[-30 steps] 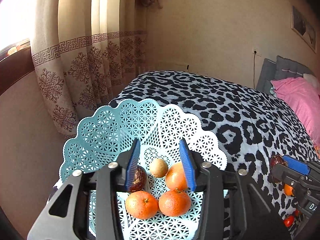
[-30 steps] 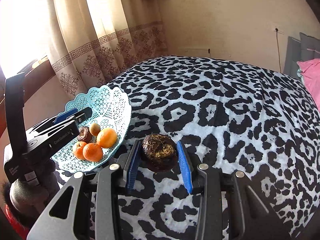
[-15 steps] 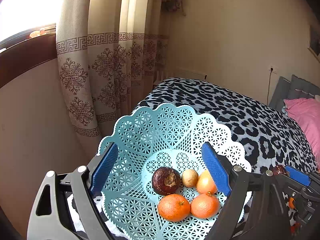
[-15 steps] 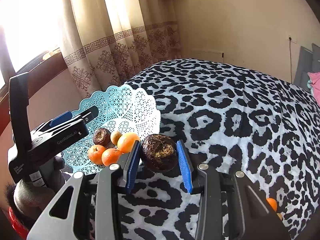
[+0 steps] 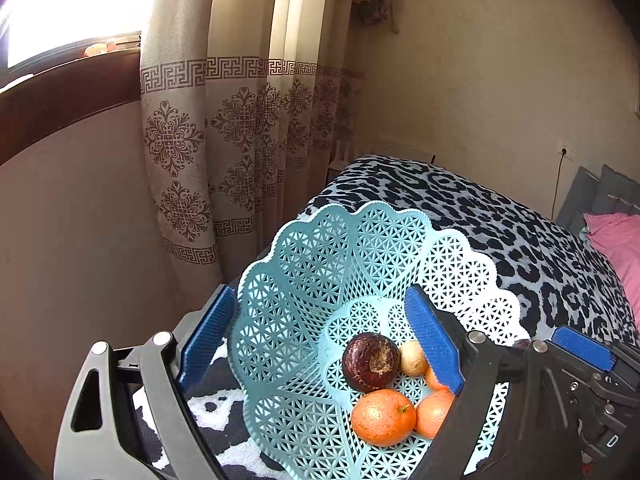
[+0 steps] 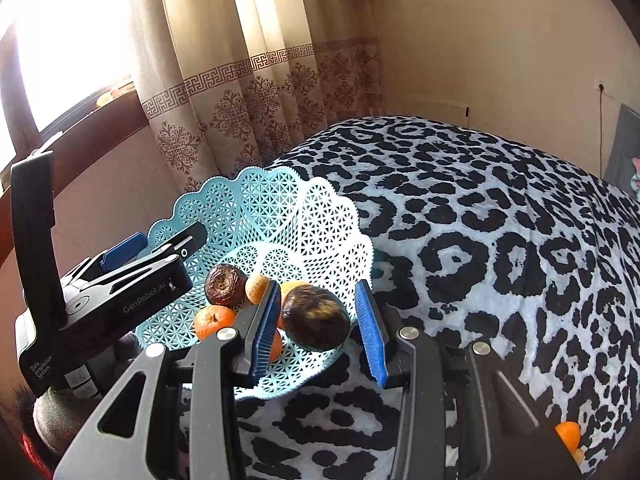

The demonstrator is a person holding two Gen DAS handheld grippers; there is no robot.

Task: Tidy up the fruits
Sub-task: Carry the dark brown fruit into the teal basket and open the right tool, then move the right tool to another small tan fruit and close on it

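Fruit fills the basket (image 6: 280, 216); the right gripper (image 6: 318, 316), jaws spread, seemingly drops another dark fruit (image 6: 316, 318) in. Beside it, the left gripper (image 5: 320, 344) gapes. Oranges (image 6: 568, 434) remain outside.

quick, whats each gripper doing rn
Left gripper: open, empty, jaws straddling the teal basket wall.
Right gripper: open over the basket, dark fruit between its fingers, apparently let go.

light: daylight from window (image 6: 60, 52), upper left | glare: blown out | edges: fisheye bend, dark corners | focus: sharp
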